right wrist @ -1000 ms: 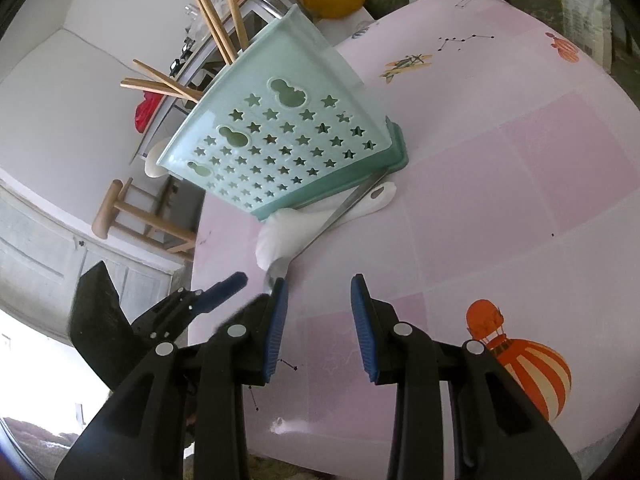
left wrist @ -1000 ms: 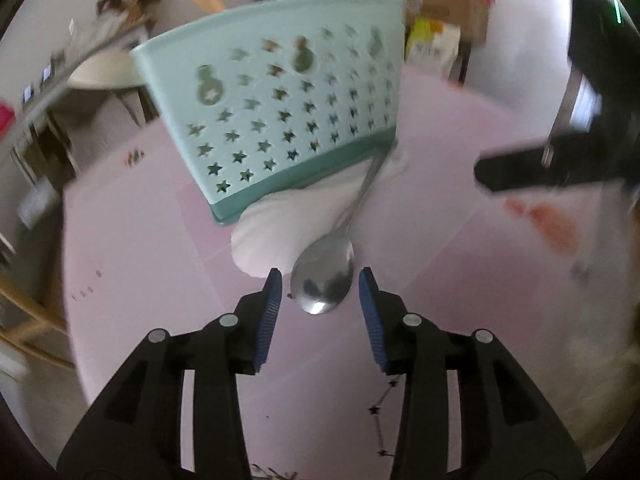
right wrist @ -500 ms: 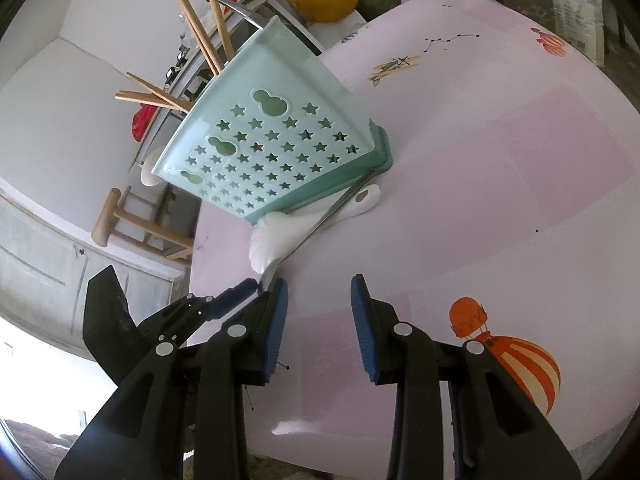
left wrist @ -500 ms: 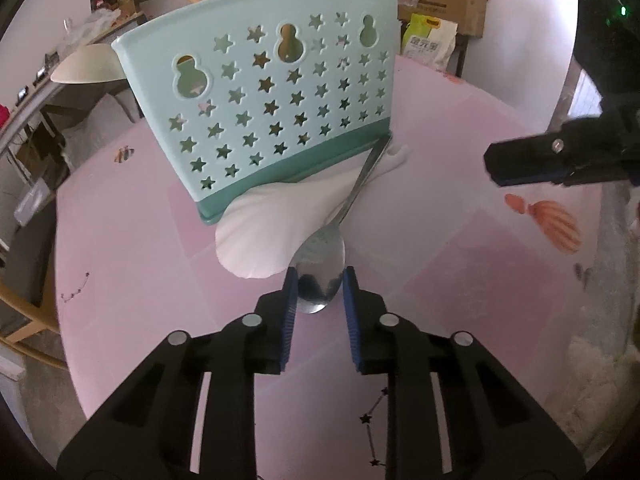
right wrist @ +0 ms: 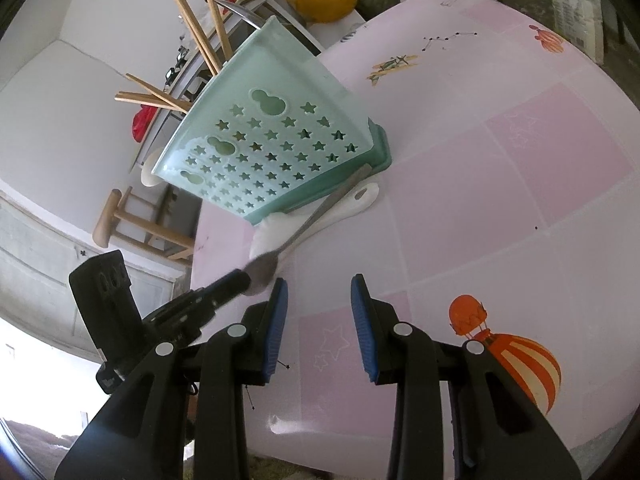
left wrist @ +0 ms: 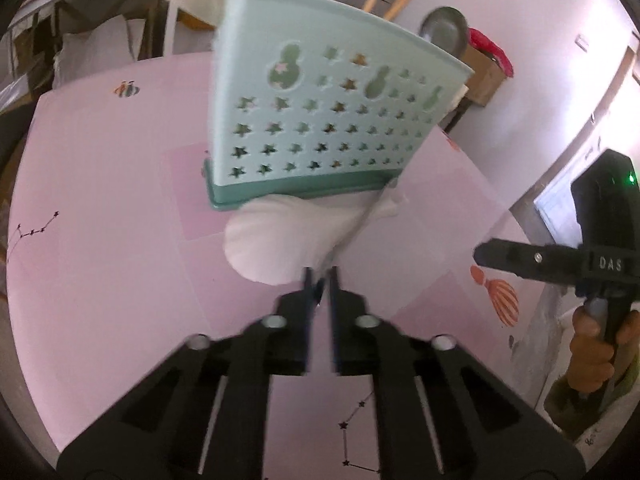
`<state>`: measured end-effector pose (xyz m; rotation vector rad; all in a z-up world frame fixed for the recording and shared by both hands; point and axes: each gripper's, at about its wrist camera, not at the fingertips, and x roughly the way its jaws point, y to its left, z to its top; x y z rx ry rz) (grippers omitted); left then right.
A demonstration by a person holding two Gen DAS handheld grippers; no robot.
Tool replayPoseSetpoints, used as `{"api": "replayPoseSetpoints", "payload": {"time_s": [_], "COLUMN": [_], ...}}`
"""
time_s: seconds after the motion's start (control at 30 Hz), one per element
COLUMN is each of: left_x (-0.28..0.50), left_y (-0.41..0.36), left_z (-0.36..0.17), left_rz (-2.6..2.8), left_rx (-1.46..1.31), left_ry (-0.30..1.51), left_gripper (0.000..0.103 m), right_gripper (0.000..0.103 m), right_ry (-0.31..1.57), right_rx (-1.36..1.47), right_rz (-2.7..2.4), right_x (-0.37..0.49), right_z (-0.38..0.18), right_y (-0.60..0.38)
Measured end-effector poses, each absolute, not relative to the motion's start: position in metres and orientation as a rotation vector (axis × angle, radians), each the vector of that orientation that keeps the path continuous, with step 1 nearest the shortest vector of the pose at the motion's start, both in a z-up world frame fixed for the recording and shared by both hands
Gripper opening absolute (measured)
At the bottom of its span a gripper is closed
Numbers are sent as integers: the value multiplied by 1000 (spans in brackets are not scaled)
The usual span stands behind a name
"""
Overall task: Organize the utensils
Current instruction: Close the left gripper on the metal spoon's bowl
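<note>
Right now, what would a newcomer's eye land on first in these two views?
The mint-green utensil holder with star cut-outs, standing mid-table with wooden chopsticks poking out the top. Next, the left hand-held gripper shut on the bowl of a metal spoon, which lies across a white spoon at the holder's base. The right hand-held gripper hangs open and empty over the pink tablecloth.

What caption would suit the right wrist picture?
Left gripper shut on a metal spoon beside the green holder; right gripper waits open above the table.
</note>
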<state>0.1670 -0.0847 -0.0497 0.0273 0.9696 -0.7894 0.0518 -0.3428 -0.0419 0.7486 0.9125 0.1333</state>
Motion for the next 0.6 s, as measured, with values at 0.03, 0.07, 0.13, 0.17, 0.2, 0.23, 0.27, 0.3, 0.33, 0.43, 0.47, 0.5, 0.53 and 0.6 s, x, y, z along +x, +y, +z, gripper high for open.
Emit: {"api": "replayPoseSetpoints", "payload": {"time_s": [0.03,0.07,0.13,0.17,0.2,0.23,0.27,0.3,0.33,0.43,0.47,0.5,0.53,0.6], "left_x": [169,170,169,168,163,162,160,159,158,155,155,155,156,158], "left_y": [-84,-83,-83,-83,-81,-81,-81,-81,-80,-73,-70,-68,-66,-62], "left_z": [-50,-51,-52,-52,-51,-52,-53,-54,-54,-52,-53,-54,-56,-62], "left_rz": [-786,-789,-799,-804,-808,-809,-807,-805,-804,-792,-783,-773,-762,-756], "left_rx": [21,14,11,11,11,13,13,12,5,-32,-53,-70,-88,-138], "left_ry": [968,967,964,965,967,971,972,978,982,993,1004,1019,1038,1088], "left_gripper": [0,0,0,0,0,0,0,0,0,9,13,19,20,20], "right_gripper": [33,33,33,33,33,33,33,33,33,33,33,33,33,33], "right_ry": [913,914,916,917,917,918,917,916,915,915,915,915,915,915], "right_rx": [748,747,746,746,746,746,745,745,744,746,748,750,752,752], "right_rz": [135,135,136,135,135,134,134,133,132,127,126,125,125,127], "right_x": [52,52,53,53,53,53,53,53,52,52,52,52,52,52], "right_z": [-42,-42,-42,-42,-42,-42,-42,-42,-42,-43,-43,-43,-44,-44], "right_y": [-342,-342,-341,-341,-341,-341,-341,-341,-341,-342,-343,-343,-343,-343]}}
